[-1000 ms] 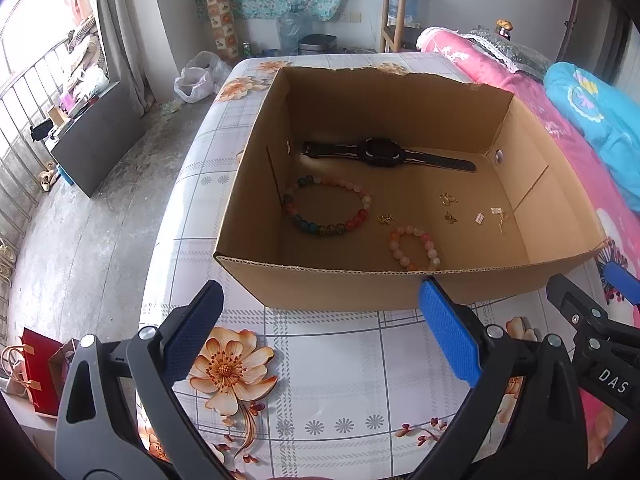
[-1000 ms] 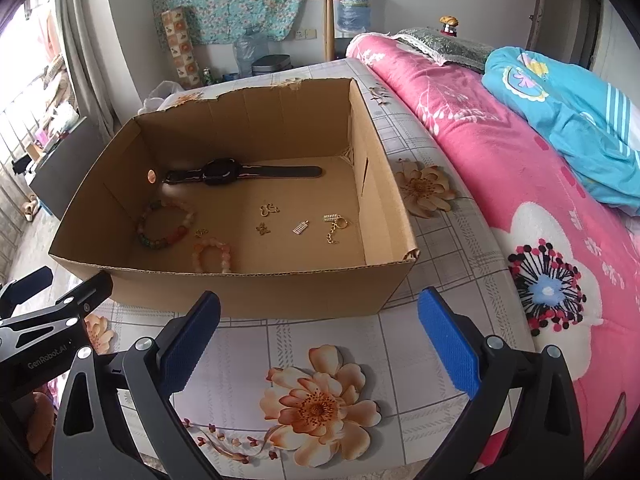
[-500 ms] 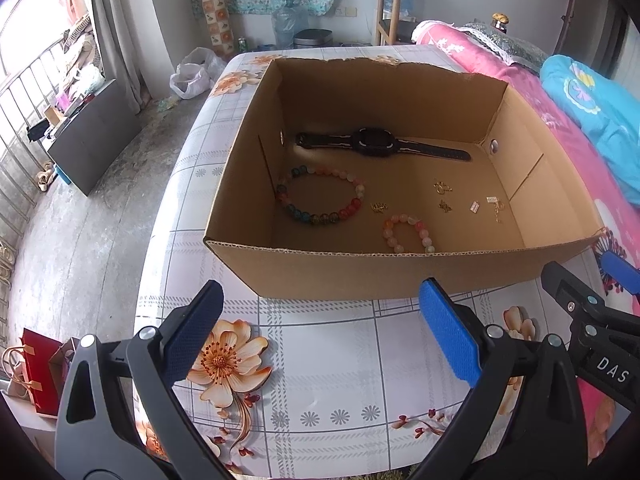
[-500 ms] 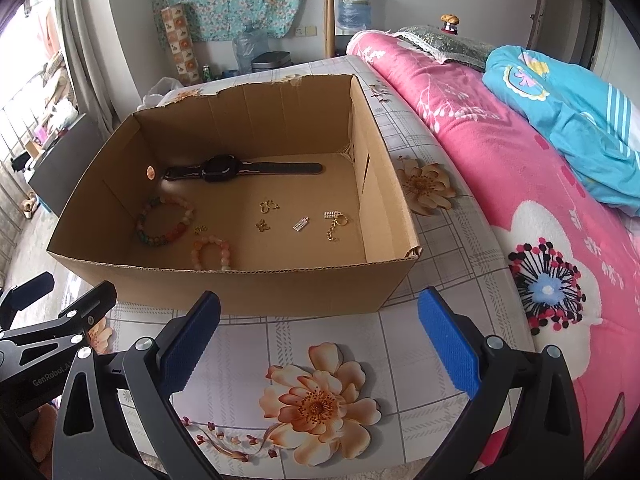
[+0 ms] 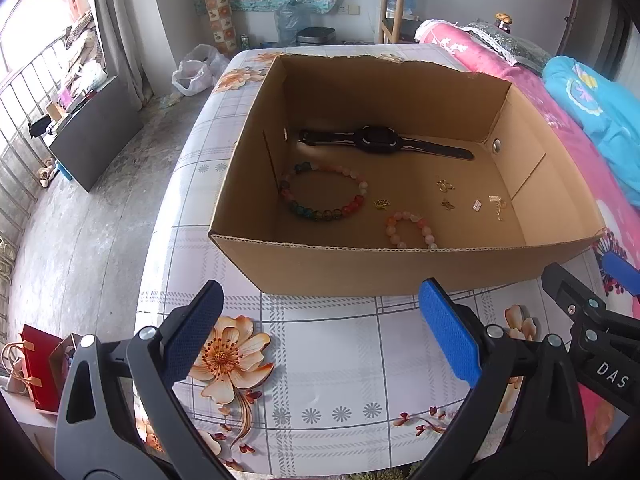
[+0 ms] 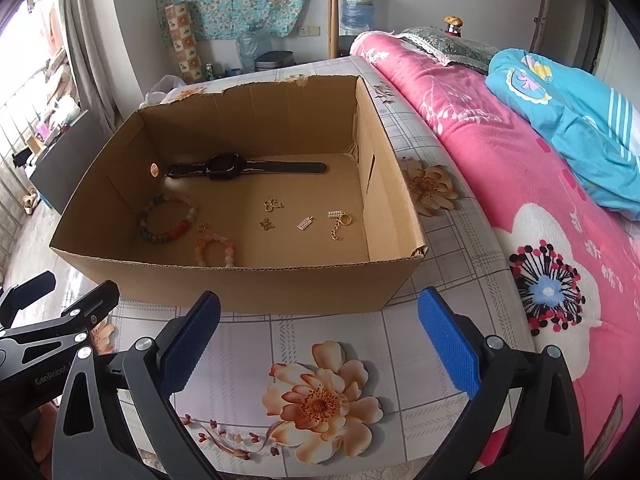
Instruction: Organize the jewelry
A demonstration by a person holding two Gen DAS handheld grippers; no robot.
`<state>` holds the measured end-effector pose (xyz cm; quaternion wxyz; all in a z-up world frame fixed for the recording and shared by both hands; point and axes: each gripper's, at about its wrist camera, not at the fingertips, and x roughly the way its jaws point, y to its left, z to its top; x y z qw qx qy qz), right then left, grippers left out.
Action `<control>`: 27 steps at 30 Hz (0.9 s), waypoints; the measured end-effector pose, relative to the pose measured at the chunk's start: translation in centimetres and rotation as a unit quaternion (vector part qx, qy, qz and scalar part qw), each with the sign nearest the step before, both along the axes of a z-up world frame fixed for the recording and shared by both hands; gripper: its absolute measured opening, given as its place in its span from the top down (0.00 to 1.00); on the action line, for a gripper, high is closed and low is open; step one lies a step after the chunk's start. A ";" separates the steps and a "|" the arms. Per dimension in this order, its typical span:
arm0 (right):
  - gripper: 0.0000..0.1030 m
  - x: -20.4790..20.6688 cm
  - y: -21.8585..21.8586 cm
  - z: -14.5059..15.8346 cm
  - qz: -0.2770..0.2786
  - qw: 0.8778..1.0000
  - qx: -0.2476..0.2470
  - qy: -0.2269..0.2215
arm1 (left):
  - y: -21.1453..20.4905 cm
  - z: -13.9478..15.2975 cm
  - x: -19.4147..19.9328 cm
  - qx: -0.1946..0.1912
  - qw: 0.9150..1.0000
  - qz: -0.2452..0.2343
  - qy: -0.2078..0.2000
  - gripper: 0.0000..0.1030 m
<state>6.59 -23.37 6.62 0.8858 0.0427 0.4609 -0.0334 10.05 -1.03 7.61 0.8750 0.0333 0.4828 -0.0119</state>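
Note:
An open cardboard box (image 5: 360,268) (image 6: 256,288) sits on a floral table. Inside lie a black watch (image 5: 380,145) (image 6: 228,167), a multicoloured bead bracelet (image 5: 324,196) (image 6: 168,220), a small pink bead bracelet (image 5: 412,230) (image 6: 216,248) and several small gold charms (image 5: 446,186) (image 6: 274,204), one on a short chain (image 6: 340,224). My left gripper (image 5: 320,336) hangs open in front of the box's near wall, empty. My right gripper (image 6: 320,340) is open too, at the same near side and empty.
A pink flowered blanket (image 6: 540,200) and a blue one (image 6: 580,120) lie to the right of the table (image 5: 320,360). The table's left edge drops to a grey floor (image 5: 80,220) with a dark cabinet (image 5: 96,132) and a red bag (image 5: 36,364).
Both grippers have pulled back and risen slightly, so the box sits a little farther off and more of its floor shows. Nothing inside the box has moved.

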 end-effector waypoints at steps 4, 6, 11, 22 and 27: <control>0.06 -0.1 0.1 0.0 0.001 1.000 0.000 0.000 | 0.1 0.1 0.0 -0.001 1.000 0.001 -0.001 0.08; 0.06 -0.1 0.2 -0.1 0.003 1.000 0.000 0.002 | 0.2 0.1 0.0 -0.001 1.000 0.002 -0.002 0.08; 0.06 -0.1 0.3 -0.1 0.005 1.000 -0.001 0.003 | 0.2 0.1 0.0 -0.001 1.000 0.001 -0.002 0.08; 0.06 0.0 0.3 -0.2 0.005 1.000 0.001 0.006 | 0.0 0.2 -0.1 -0.001 1.000 0.001 0.001 0.08; 0.06 0.0 0.2 -0.2 0.004 1.000 0.002 0.007 | -0.1 0.1 -0.2 0.000 1.000 0.001 0.001 0.08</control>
